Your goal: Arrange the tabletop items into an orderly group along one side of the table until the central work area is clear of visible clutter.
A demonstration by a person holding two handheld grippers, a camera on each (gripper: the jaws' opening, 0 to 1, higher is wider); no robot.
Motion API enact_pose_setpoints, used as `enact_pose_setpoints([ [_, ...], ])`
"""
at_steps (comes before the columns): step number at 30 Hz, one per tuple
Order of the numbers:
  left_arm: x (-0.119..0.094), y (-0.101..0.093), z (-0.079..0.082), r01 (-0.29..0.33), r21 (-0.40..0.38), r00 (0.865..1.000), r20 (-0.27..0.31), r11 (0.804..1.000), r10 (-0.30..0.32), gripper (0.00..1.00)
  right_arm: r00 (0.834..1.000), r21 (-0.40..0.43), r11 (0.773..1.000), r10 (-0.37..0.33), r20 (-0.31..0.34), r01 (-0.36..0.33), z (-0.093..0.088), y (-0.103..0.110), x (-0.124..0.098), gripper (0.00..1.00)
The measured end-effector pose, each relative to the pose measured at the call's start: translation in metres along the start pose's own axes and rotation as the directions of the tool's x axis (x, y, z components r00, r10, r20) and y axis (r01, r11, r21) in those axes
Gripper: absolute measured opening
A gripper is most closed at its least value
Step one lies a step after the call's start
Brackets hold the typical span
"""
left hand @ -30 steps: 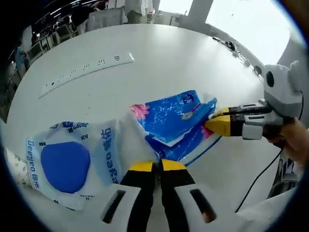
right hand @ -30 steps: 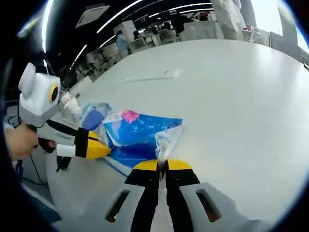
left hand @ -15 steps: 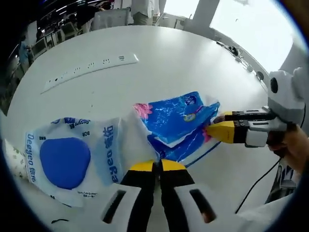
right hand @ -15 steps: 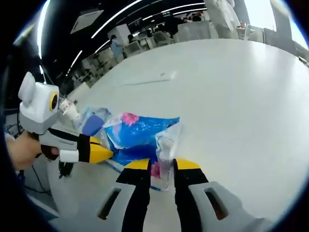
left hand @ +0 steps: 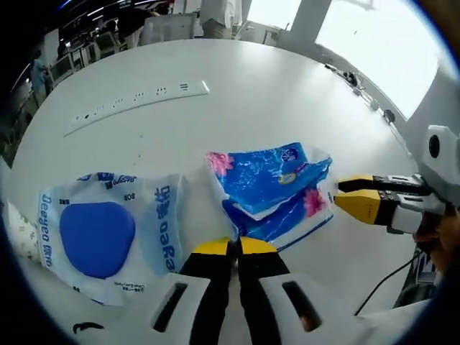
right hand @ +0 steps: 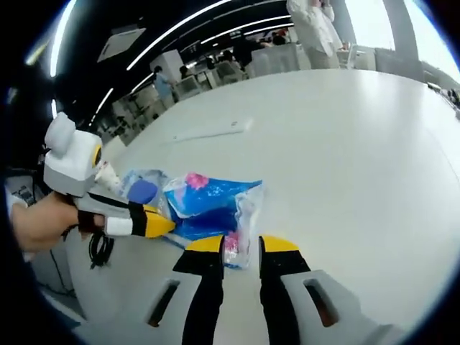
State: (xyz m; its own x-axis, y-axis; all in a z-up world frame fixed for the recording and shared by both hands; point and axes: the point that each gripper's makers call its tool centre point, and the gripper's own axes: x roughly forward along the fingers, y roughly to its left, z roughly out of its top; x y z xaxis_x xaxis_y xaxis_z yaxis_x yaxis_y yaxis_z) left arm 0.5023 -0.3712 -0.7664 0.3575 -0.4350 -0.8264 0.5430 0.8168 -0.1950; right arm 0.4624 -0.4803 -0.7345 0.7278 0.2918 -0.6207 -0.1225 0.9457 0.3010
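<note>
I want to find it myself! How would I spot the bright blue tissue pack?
Look at the big white table. Near its edge two packs lie side by side. The tissue pack is deep blue with pink flowers; the wipes bag beside it is pale with one blue oval.

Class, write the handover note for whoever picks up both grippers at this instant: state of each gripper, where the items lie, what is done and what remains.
Left gripper: jaws shut on the near edge of the blue tissue pack.
Right gripper: open, jaws either side of the pack's clear plastic end, not pinching it.
Items: the tissue pack lies on the white table beside the white-and-blue wipes pack; a white power strip lies farther out, apart from them.
Done: the two packs sit next to each other near one edge.
Left: bring the power strip over to them, then tidy the row.
</note>
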Motion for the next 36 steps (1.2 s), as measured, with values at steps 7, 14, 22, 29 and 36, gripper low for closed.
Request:
enact_pose_setpoints([
  [7,0.0,-0.001,-0.001,-0.004,0.001,1.0,0.006,1.0,0.004,0.0,1.0,-0.021,0.999,0.031,-0.003,-0.031,-0.006,0.017,-0.006,0.06],
  [14,-0.01,0.002,0.005,-0.009,-0.03,0.999,0.043,1.0,0.01,0.07,0.996,-0.057,0.995,0.087,-0.014,-0.088,-0.006,0.035,0.0,0.08],
  [22,-0.036,0.004,0.028,-0.025,0.042,0.987,0.158,0.999,0.018,0.25,0.993,-0.021,0.993,0.117,-0.005,-0.117,-0.008,0.041,-0.005,0.1],
  [29,-0.056,0.009,0.03,-0.046,0.043,0.971,0.238,0.998,0.034,0.64,0.994,-0.019,0.994,0.105,0.024,-0.104,-0.002,0.042,-0.017,0.24],
  [36,-0.078,0.003,0.021,-0.025,0.036,0.963,0.27,0.999,0.014,0.72,0.994,-0.04,0.995,0.096,0.052,-0.094,0.001,0.051,-0.034,0.35],
])
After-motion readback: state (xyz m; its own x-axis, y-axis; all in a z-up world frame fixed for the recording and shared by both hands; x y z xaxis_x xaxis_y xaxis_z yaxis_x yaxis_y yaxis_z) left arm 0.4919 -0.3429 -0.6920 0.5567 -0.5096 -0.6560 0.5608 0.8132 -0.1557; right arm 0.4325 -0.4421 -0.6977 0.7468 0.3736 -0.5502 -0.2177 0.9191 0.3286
